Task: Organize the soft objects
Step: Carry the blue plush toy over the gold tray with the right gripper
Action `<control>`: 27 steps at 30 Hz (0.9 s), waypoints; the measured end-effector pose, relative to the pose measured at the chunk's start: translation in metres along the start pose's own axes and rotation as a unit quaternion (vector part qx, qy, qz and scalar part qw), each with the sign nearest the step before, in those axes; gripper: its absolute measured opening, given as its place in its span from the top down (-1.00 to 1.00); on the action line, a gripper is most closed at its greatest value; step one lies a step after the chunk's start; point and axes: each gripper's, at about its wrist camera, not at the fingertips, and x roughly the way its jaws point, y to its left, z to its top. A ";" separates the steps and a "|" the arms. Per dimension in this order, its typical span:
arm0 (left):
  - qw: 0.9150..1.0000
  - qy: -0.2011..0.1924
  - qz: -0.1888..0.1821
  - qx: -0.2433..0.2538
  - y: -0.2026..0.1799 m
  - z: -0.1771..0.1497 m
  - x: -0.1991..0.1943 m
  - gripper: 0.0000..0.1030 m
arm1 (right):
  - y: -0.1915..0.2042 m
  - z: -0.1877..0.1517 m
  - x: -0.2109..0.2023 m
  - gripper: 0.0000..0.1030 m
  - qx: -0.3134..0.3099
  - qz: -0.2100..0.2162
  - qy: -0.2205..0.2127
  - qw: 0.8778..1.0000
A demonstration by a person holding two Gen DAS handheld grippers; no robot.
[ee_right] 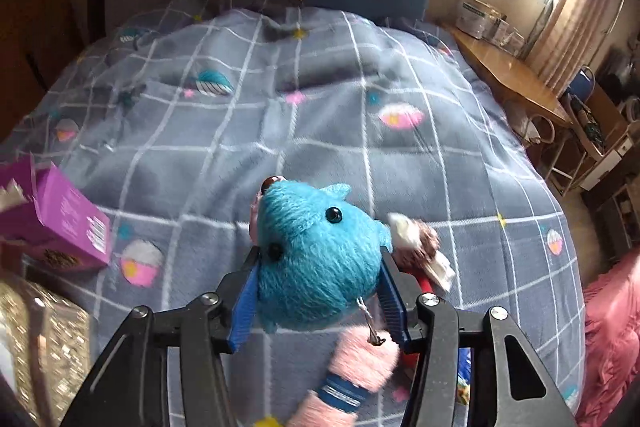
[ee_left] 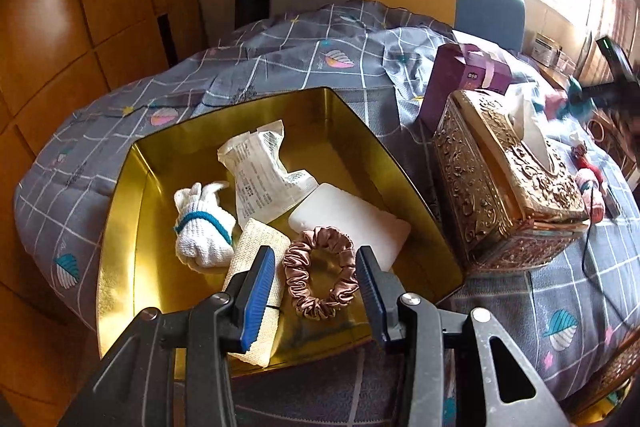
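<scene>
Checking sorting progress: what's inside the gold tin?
Inside the gold tin: white sock bundle, packet, white pad, beige roll, pink scrunchie. Anything beneath them is hidden.

Blue plush toy (ee_right: 316, 259) with black bead eyes, raised above quilt, pink satin scrunchie (ee_left: 320, 273) flat in gold tin (ee_left: 120, 227)

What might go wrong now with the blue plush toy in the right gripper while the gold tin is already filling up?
1. The blue plush toy is round and fluffy, so it may squirt out of the right gripper.
2. Its dangling pink tail could snag on the ornate tissue box beside the gold tin.
3. The left gripper hangs open over the pink scrunchie, crowding the drop spot.
</scene>
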 end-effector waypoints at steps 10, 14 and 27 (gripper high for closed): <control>1.000 -0.012 -0.004 -0.005 0.011 -0.008 -0.009 -0.10 | 0.085 0.061 -0.038 -0.05 -0.012 0.061 -0.054 0.997; 1.000 -0.026 -0.007 -0.007 0.016 -0.009 -0.015 -0.10 | 0.122 0.075 -0.054 -0.05 -0.018 0.103 -0.071 0.992; 0.998 -0.054 0.010 -0.037 0.033 -0.009 -0.031 -0.10 | 0.281 0.021 -0.105 -0.06 -0.204 0.302 -0.061 0.929</control>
